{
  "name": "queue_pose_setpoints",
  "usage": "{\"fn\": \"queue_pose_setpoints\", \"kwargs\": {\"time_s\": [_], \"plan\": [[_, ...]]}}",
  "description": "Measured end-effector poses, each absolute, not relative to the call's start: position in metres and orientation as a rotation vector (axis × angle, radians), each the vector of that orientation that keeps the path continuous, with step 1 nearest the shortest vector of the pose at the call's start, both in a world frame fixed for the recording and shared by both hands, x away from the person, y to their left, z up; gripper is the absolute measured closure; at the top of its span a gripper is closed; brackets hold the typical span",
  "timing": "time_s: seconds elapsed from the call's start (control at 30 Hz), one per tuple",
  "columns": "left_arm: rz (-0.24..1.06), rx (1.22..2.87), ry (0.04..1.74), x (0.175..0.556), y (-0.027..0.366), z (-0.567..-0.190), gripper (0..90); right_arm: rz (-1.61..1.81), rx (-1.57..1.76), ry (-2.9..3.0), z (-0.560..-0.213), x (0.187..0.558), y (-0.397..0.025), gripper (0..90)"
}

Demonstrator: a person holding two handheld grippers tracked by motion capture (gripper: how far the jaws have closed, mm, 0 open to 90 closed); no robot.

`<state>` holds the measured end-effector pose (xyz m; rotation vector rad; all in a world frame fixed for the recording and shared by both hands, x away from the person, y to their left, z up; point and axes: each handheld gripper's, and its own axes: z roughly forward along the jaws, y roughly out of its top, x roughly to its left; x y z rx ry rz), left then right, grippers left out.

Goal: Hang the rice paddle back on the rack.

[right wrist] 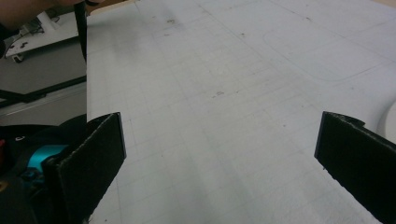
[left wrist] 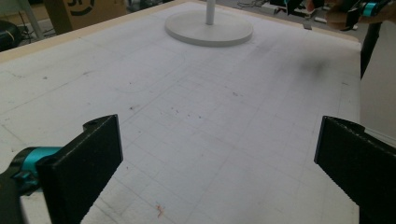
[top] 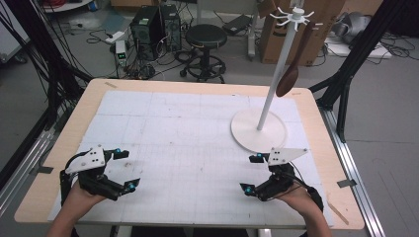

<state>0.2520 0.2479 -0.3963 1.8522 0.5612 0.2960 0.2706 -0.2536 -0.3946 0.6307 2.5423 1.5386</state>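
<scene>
left gripper (top: 125, 169) jaws spread, right gripper (top: 251, 173) likewise, both empty, over white mat (top: 188, 148), near rack (top: 258, 129)

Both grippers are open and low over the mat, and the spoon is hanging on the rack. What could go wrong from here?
1. The brown spoon hangs freely from one peg of the white rack; a nudge may swing it or knock it off.
2. The rack is a tall thin pole on a round base; a sideways push up high could tip it.
3. The right gripper sits right beside the base, so lifting carelessly might clip it. The left gripper is far away.
</scene>
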Motion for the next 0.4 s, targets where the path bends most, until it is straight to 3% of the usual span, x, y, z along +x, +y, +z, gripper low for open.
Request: {"fn": "queue_pose_setpoints", "kwargs": {"time_s": [0.4], "plan": [[0.291,1.853,0.552,0.2526,0.2450,-0.3977,1.6,1.541,0.650,2.534,-0.3990,0.2665,-0.2598,0.8]]}}
